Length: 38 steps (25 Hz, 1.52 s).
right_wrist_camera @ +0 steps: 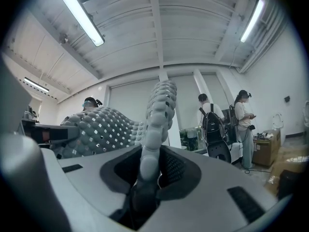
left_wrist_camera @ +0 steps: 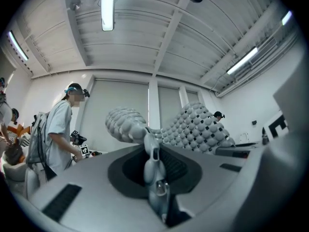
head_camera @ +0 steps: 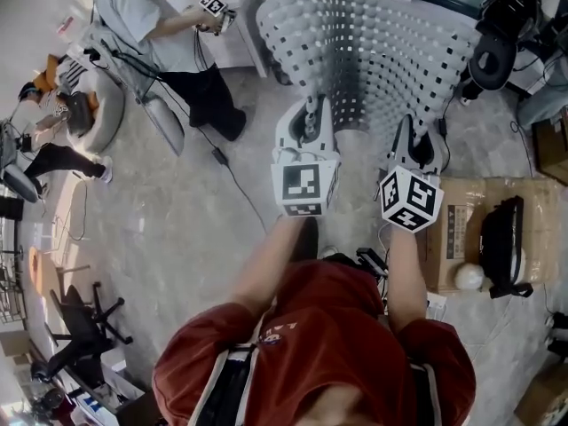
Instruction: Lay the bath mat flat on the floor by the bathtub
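While a person in a red top stands over a pale, glossy stone-look floor (head_camera: 177, 211), both of their tools grip one bath mat (head_camera: 373, 51), which is lifted clear of the floor at the upper centre of the head view. The mat is soft, rubbery and light grey, covered in rounded bobbles with small square holes between them in a regular grid.

The left hand-held gripper (head_camera: 308, 118) pinches the mat's near edge, its jaws pressed onto a bunched, thin fold of it. The right hand-held gripper (head_camera: 417, 138) pinches the same edge further right, and its jaws clamp a thicker ridge of bobbles. In the left gripper view (left_wrist_camera: 153, 153) the mat (left_wrist_camera: 193, 127) rises from the jaws and curls over. In the right gripper view (right_wrist_camera: 147, 173) the mat (right_wrist_camera: 101, 129) stands up as a narrow column and spreads off to the left.

From the two grips the mat fans away toward the top of the head view. Its broader span runs left to right, and it is bowed, with a shaded trough between the grips.

Bare floor opens at the centre left, crossed by a black cable (head_camera: 235, 185). A cardboard box (head_camera: 461, 229) crowds the right edge. Another person (head_camera: 151, 16) stands at the upper left, and an office chair (head_camera: 84, 322) sits at the lower left.
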{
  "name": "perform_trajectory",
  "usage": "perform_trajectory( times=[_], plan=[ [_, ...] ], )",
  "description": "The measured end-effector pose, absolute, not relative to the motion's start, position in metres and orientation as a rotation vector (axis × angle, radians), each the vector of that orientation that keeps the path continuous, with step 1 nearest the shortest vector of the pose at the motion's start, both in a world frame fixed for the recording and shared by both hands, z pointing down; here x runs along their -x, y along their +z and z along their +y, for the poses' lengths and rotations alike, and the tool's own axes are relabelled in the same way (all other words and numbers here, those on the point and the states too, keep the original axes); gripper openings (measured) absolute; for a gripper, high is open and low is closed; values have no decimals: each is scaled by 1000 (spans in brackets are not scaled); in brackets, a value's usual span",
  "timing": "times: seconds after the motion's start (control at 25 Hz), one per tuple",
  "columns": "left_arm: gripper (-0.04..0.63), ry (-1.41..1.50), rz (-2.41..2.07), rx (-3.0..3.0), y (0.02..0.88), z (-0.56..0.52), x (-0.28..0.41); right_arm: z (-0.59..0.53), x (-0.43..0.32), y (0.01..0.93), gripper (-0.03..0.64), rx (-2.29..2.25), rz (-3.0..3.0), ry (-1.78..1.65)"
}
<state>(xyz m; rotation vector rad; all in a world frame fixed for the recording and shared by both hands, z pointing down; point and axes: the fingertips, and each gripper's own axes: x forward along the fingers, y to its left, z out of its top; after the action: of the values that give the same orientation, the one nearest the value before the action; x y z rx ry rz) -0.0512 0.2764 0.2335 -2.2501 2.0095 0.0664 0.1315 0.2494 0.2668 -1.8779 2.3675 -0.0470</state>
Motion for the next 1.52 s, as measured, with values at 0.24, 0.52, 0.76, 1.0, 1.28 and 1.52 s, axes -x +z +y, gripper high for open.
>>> perform_trajectory(
  times=[0.24,0.52,0.76,1.0,1.28,1.52],
  plan=[
    [52,69,2026,2245,237,245,69,217,-115,269,97,1873,2376,-37],
    [52,85,2039,2243,233,199,99,170,-82,268,97,1867,2391,-49],
    [52,102,2043,2274,240,155,121,131,-62,275,97,1893,2395,-58],
    [52,93,2003,2343,248,106,132,89,-53,279,97,1968,2371,-61],
    [52,104,1970,2395,253,60,157,51,-33,284,97,2037,2343,-60],
    [52,96,1965,2415,263,31,180,26,-14,290,97,2075,2322,-70]
  ],
)
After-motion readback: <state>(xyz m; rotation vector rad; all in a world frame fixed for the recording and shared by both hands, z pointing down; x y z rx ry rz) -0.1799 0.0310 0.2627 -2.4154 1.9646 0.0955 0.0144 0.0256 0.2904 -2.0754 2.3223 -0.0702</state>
